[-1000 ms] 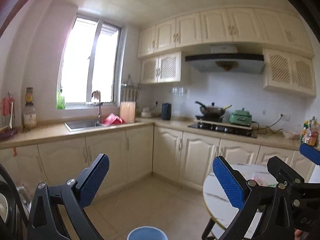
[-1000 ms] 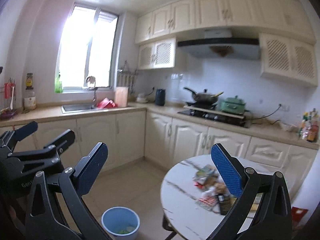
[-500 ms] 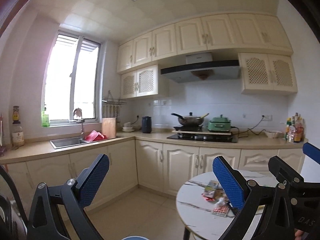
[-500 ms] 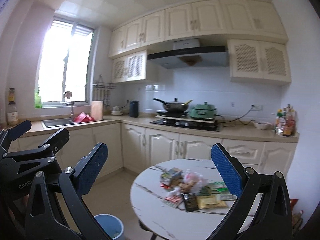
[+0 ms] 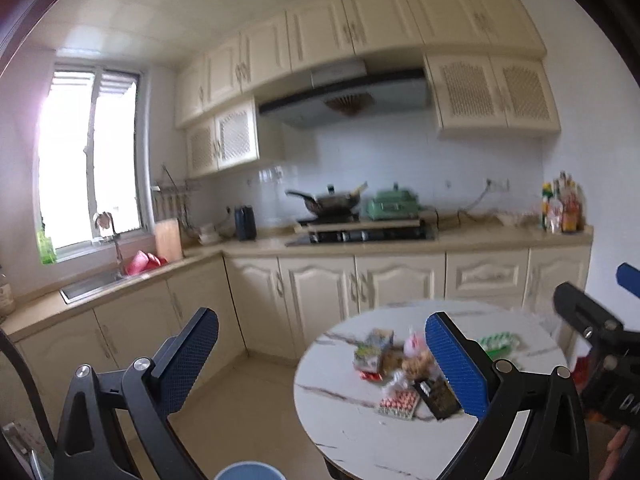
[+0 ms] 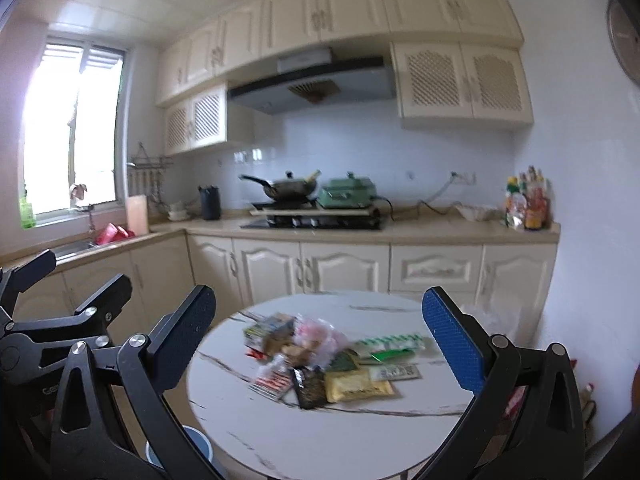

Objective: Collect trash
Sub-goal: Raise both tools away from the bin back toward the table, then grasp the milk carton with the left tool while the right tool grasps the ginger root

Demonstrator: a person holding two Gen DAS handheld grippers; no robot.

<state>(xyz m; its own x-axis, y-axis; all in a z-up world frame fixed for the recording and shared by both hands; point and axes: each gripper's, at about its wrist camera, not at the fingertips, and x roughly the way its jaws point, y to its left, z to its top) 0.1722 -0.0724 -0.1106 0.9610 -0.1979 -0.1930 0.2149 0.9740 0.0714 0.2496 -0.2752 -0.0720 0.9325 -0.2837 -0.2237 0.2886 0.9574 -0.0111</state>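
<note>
Both tools are held up in the air, jaws spread wide, nothing between the blue pads. Left tool (image 5: pixel 320 364); right tool (image 6: pixel 320 344). In the left view the right tool's black frame is cut off at the right edge.

Blue bin (image 6: pixel 196 446) on the floor below the round marble surface (image 6: pixel 320 432): only a sliver shows past the surface's rim and the tool's frame. In the left view only its rim (image 5: pixel 250 472) shows, cut by the bottom edge.

Trash pile (image 6: pixel 320 356) lies near the middle of the surface, pieces overlapping. Blurred; printing unreadable. I can make out a yellow packet (image 6: pixel 358 386), a dark packet (image 6: pixel 308 388) beside it, a green-and-white wrapper (image 6: pixel 390 342) and a crumpled clear bag with pink inside (image 6: pixel 318 330).

Far: counter with wok (image 6: pixel 286 188) on the hob, green pot (image 6: pixel 350 192) just beside it, sink (image 5: pixel 90 286) under the window.
</note>
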